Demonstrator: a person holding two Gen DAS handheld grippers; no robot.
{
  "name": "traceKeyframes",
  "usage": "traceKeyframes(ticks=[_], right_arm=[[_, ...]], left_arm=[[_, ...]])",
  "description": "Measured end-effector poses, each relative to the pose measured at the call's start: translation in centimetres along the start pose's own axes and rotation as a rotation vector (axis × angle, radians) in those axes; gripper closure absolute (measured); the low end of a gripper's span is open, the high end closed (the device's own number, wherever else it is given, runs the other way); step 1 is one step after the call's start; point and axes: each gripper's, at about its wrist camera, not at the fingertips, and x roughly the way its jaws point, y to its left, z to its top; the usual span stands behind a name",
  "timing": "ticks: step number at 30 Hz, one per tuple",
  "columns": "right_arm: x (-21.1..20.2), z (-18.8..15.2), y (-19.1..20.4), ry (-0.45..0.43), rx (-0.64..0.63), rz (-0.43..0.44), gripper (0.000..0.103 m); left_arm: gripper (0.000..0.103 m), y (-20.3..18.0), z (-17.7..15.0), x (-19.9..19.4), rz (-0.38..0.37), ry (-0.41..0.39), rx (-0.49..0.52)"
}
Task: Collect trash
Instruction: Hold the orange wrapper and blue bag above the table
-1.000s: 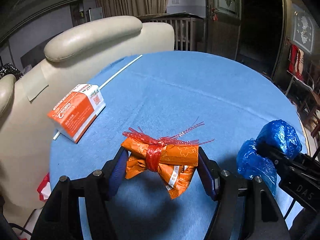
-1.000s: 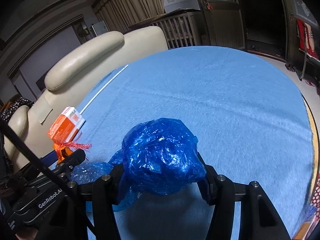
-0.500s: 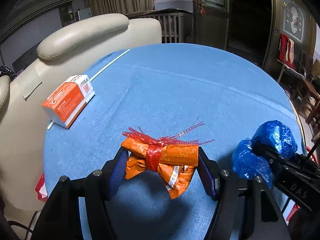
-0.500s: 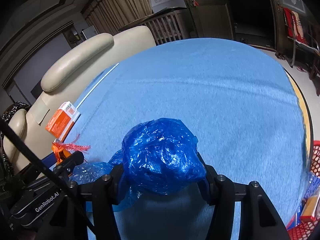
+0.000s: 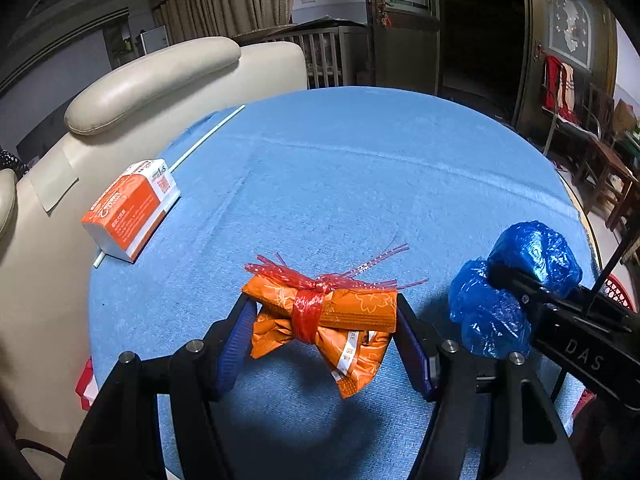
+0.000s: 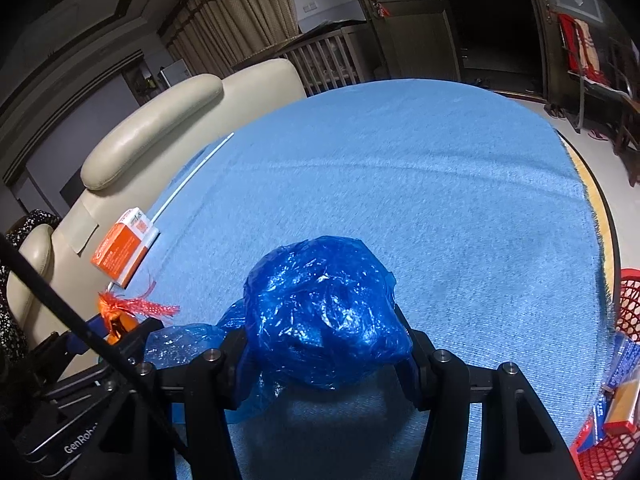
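An orange wrapper bundle (image 5: 360, 304) tied with red netting is clamped between the blue pads of my left gripper (image 5: 322, 320), just above the blue tablecloth (image 5: 360, 180). My right gripper (image 6: 322, 340) is shut on a crumpled blue plastic bag (image 6: 320, 300), which bulges over its fingers and trails to the left. In the left wrist view the same blue bag (image 5: 532, 252) hangs at the right, close beside the bundle. The bundle's red netting (image 6: 136, 306) shows at the left of the right wrist view.
An orange and white carton (image 5: 128, 208) lies on a thin white stick (image 5: 208, 140) near the table's left edge. A cream leather chair (image 5: 152, 76) stands behind it. A red mesh basket (image 6: 624, 320) holding several packets sits below the table's right edge.
Both grippers have drifted sideways toward the table's right edge, still holding their loads. The red basket has come into the right wrist view. Neither grip has changed.
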Motion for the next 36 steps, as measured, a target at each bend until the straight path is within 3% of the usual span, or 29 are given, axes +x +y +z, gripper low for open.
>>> traceKeyframes(ticks=[10, 21, 36], right_arm=[[-0.5, -0.1, -0.3, -0.014, -0.005, -0.002, 0.042], [-1.0, 0.1, -1.7, -0.020, 0.035, -0.029, 0.042], [-0.3, 0.1, -0.4, 0.002, -0.019, -0.067, 0.042]], left_arm=[[0.034, 0.3, 0.5, 0.4, 0.004, -0.005, -0.022], [0.034, -1.1, 0.9, 0.2, -0.044, -0.021, 0.001], [0.034, 0.8, 0.4, 1.6, -0.046, 0.015, -0.056]])
